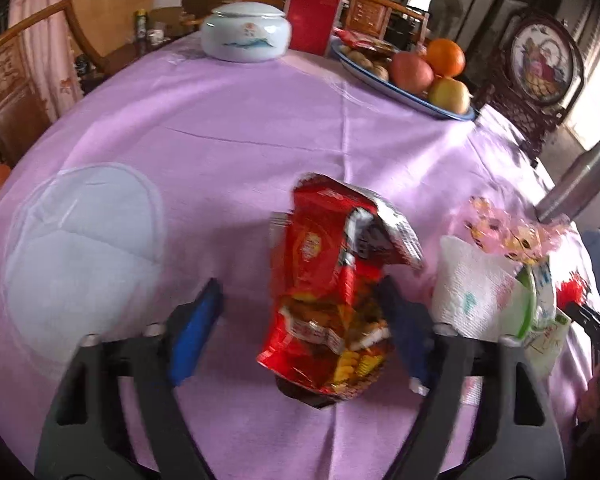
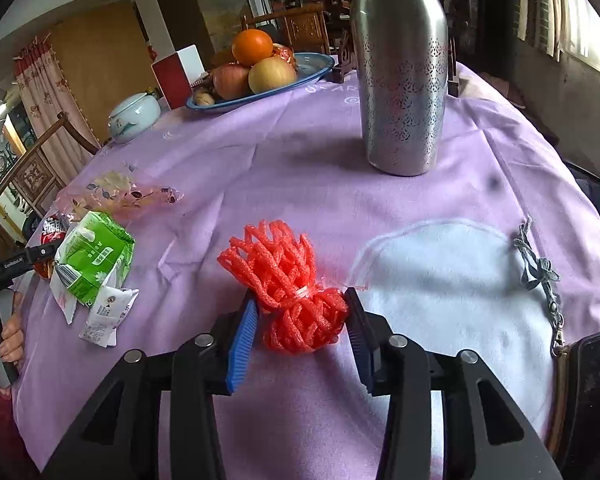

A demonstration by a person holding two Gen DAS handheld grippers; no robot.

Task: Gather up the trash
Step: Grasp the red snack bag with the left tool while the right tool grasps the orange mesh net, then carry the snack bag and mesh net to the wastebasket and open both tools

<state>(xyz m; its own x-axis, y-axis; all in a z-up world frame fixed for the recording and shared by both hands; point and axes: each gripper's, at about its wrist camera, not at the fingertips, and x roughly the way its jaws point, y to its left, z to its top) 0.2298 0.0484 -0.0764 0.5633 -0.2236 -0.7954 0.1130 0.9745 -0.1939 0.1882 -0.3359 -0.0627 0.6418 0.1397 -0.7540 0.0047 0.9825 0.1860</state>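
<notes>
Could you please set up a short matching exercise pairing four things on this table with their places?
Things:
1. foam net
2. snack bag
3. metal flask
4. orange

Places:
A. on top of the fruit on the blue plate
B. upright on the cloth
C. between the right hand-held gripper pads
D. between the left hand-held gripper pads

Pairs: 1-C, 2-D, 3-B, 4-A

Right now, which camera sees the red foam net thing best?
The right wrist view. The red foam net sits in the middle of that picture, sharp and whole, between the right gripper's pads, which touch its sides. The left wrist view shows only a small red scrap of it at the far right edge, behind the green carton.
</notes>
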